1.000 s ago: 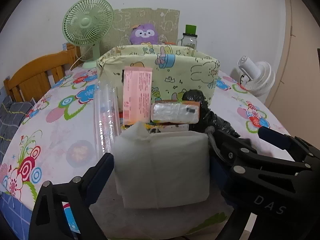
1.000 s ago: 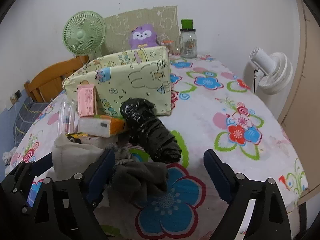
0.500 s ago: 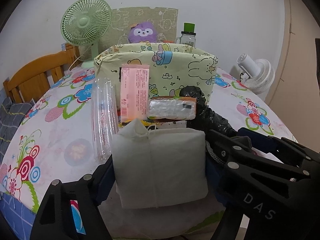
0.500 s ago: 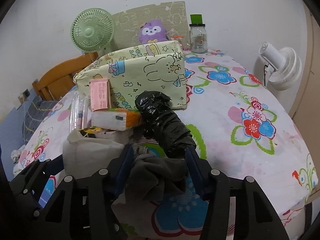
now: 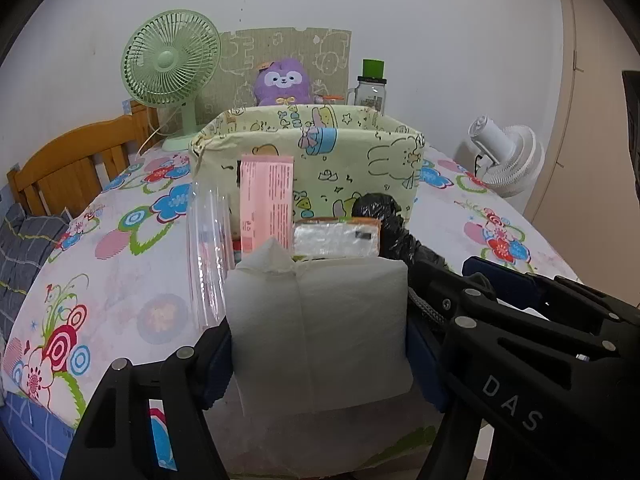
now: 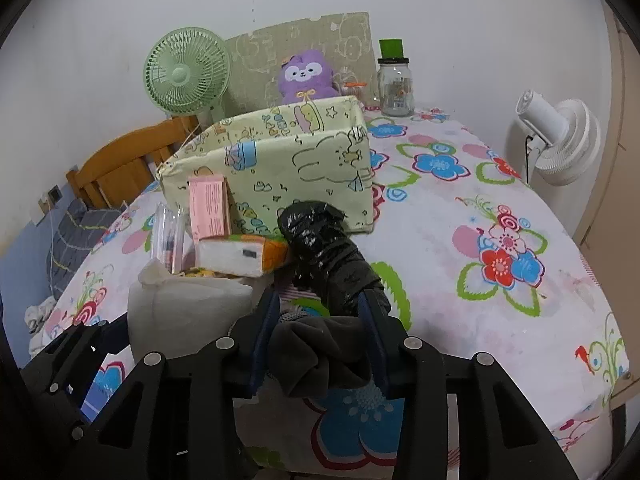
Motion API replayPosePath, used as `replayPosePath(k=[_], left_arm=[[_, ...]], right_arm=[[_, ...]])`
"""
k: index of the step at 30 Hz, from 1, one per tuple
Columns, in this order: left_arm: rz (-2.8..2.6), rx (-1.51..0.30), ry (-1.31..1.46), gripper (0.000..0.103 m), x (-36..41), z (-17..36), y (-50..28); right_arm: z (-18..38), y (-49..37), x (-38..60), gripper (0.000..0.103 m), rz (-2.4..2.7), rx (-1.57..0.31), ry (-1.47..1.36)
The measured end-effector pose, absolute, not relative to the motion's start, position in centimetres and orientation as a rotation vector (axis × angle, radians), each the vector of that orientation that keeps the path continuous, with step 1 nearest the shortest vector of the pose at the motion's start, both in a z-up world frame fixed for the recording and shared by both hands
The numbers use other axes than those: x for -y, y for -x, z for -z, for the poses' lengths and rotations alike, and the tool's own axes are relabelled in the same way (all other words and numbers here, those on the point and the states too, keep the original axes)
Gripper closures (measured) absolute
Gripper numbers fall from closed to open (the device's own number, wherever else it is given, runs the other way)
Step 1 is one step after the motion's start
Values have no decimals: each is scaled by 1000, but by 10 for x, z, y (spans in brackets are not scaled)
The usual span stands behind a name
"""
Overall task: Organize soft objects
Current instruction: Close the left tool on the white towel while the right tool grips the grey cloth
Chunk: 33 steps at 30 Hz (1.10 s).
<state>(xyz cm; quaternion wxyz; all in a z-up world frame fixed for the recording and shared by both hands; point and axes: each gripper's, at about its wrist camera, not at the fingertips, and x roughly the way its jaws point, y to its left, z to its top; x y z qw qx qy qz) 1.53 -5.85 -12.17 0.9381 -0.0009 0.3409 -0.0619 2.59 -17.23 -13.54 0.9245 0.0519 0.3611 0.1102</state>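
Note:
A white soft package (image 5: 320, 320) stands at the table's near edge between the fingers of my left gripper (image 5: 320, 360). Its jaws are closing and both pads lie against the package's sides. My right gripper (image 6: 318, 336) is closing too, with a bunched dark grey cloth (image 6: 316, 348) squeezed between its pads. Just beyond the cloth lies a black plastic bundle (image 6: 328, 248). Behind everything stands a pale yellow fabric box (image 5: 320, 152) with cartoon prints. A purple plush (image 5: 282, 82) peeks over its back wall.
A pink pack (image 5: 266, 196), an orange tissue pack (image 5: 336, 236) and a clear plastic sleeve (image 5: 208, 248) crowd the box's front. A green fan (image 5: 172, 64), a green-lidded jar (image 5: 372, 88), a white fan (image 5: 508, 156) and a wooden chair (image 5: 68, 164) ring the floral table (image 6: 480, 208).
Both grippers narrowed. The left fingers came in against the white package; the right fingers drew together from wide apart and gathered the grey cloth between them.

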Motion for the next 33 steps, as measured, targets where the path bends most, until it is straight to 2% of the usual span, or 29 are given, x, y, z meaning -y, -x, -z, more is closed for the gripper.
replayPosePath(k=[33], left_arm=[[122, -626, 20, 27, 56, 68, -24]], right_arm=[[74, -32, 168, 65, -196, -654, -84]])
